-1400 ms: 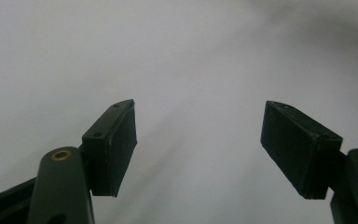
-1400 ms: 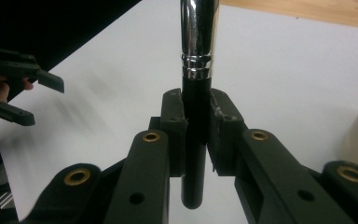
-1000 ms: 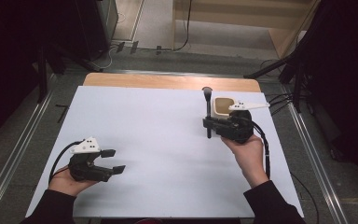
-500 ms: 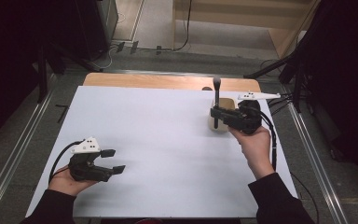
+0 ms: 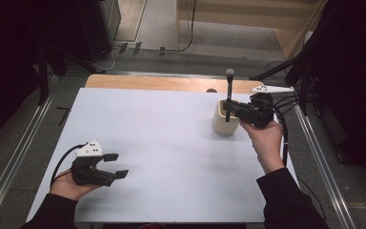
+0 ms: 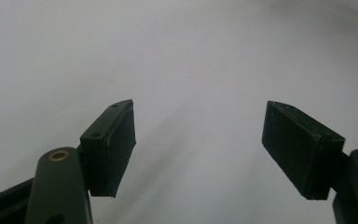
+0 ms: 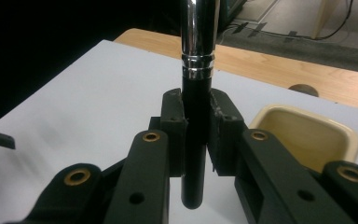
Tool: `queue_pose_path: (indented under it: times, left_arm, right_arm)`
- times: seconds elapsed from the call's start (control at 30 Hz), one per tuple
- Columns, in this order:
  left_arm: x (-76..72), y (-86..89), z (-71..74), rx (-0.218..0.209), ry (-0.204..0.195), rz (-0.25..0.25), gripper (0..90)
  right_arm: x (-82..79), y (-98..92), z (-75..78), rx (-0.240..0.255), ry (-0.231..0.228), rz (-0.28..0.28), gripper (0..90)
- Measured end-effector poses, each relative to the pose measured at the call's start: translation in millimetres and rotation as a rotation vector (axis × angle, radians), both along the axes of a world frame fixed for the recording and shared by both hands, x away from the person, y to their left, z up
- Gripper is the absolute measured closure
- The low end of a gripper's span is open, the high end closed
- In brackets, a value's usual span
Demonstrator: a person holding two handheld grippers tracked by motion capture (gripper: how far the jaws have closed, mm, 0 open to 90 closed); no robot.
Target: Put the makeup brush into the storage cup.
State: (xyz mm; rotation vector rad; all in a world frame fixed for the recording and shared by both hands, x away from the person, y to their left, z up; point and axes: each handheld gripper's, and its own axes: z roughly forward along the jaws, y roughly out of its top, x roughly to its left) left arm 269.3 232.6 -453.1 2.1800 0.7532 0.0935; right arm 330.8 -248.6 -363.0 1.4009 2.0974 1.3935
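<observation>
A person seated at a white-topped desk (image 5: 171,143) works two hand-held grippers. The right gripper (image 5: 236,110), at the far right of the desk in the high view, has its fingers (image 7: 175,121) closed on the black handle of a makeup brush (image 5: 228,95), which stands upright with its rounded head at the top. In the right gripper view the brush (image 7: 196,93) runs straight up between the two pads, its chrome collar just above them and its blunt lower end hanging free below them, above the white surface. A cream cup (image 5: 223,123) stands on the desk right beside that gripper; in the high view the lower end of the brush appears over the cup's mouth, though whether it reaches inside cannot be told. In the right gripper view the cup (image 7: 307,135) sits to the right of the fingers, its squarish rim open toward the camera and bare inside. The right hand (image 5: 264,138) grips the tool from behind, a cable trailing off toward the desk's edge. The left gripper (image 5: 116,166) rests low at the near left corner, well apart from the cup and brush, held in the left hand (image 5: 69,188). Its fingers (image 6: 114,144) stand wide open with nothing between them, pointing across the bare white surface. A strip of wood (image 5: 147,82) borders the desk's far edge.
</observation>
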Motion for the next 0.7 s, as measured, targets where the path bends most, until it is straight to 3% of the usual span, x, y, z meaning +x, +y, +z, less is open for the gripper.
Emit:
queue_pose_path:
  times: [0.37, 0.7]
  left_arm:
    - [0.2, 0.8, 0.0, -0.004, 0.003, 0.008, 26.5]
    - [0.5, 1.1, 0.0, -0.005, 0.003, 0.005, 26.5]
  right_arm:
    - [7.3, -8.6, 5.7, -0.002, -0.022, -0.044, 79.0]
    - [22.7, -15.7, -1.2, -0.016, -0.017, -0.103, 79.0]
